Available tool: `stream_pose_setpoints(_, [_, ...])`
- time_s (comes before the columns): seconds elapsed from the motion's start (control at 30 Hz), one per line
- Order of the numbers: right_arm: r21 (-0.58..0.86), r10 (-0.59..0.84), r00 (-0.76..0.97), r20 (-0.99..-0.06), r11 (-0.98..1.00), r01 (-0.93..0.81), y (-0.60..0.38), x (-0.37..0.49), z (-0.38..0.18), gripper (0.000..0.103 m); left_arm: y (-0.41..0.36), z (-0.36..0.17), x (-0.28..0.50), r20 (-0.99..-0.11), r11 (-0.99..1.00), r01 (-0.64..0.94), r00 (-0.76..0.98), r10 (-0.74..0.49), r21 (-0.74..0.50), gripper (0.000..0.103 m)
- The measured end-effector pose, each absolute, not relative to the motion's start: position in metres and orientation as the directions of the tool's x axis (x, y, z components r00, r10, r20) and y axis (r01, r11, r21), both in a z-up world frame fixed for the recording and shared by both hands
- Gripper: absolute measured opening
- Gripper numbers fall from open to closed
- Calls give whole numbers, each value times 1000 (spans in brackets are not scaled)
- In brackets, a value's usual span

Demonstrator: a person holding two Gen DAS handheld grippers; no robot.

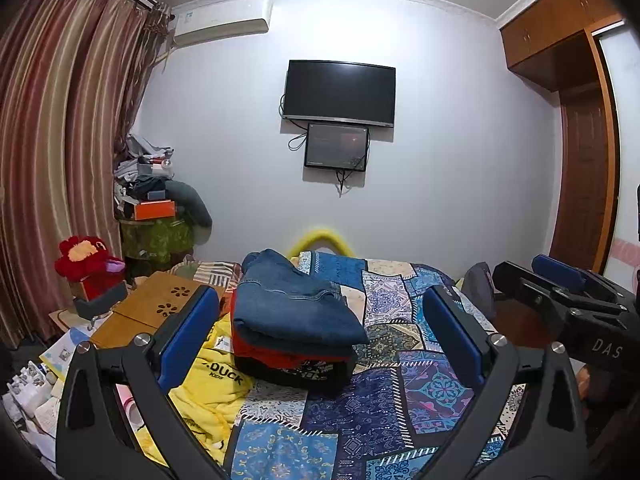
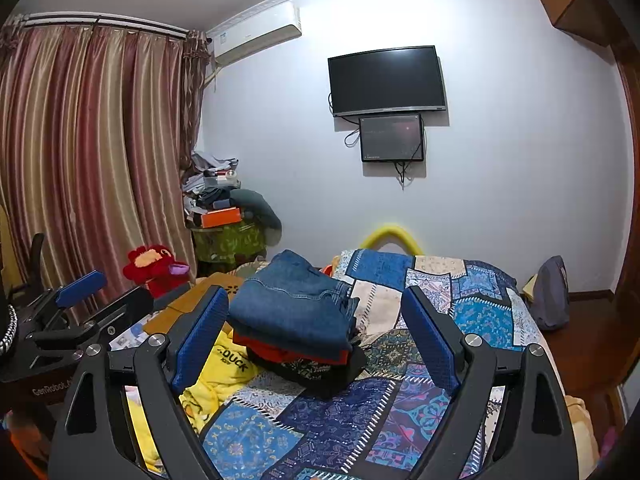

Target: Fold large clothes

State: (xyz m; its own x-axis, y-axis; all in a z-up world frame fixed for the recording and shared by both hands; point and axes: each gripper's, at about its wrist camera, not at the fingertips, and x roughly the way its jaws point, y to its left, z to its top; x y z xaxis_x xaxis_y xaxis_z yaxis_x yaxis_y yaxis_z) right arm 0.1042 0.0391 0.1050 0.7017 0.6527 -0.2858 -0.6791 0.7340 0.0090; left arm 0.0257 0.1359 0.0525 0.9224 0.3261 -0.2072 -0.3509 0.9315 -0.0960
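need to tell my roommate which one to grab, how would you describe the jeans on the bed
Start at the bed with the blue patchwork quilt. Near its middle sits a small stack of folded clothes, beside a yellow garment. The jeans are the top layer: blue denim, lying on a red piece and a black one.

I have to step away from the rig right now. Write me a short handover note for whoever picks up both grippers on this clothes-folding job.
Left gripper: open, empty, raised above the bed.
Right gripper: open, empty, alongside it.
Folded stack sits on the patchwork bedspread: blue jeans on top, a red garment under them, a dark printed one at the bottom.
Yellow garment lies rumpled and unfolded left of the stack.
Done: three pieces folded and stacked.
Left: probably the yellow one; spread it flat, fold, add to the stack.
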Motion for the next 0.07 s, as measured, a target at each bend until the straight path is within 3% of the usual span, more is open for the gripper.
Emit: stream_pose_setpoints(0.07, [8,652,702,-287,735,-679,39,105,105,86,136,52,26,-208,930,-354,921,329,-95,102])
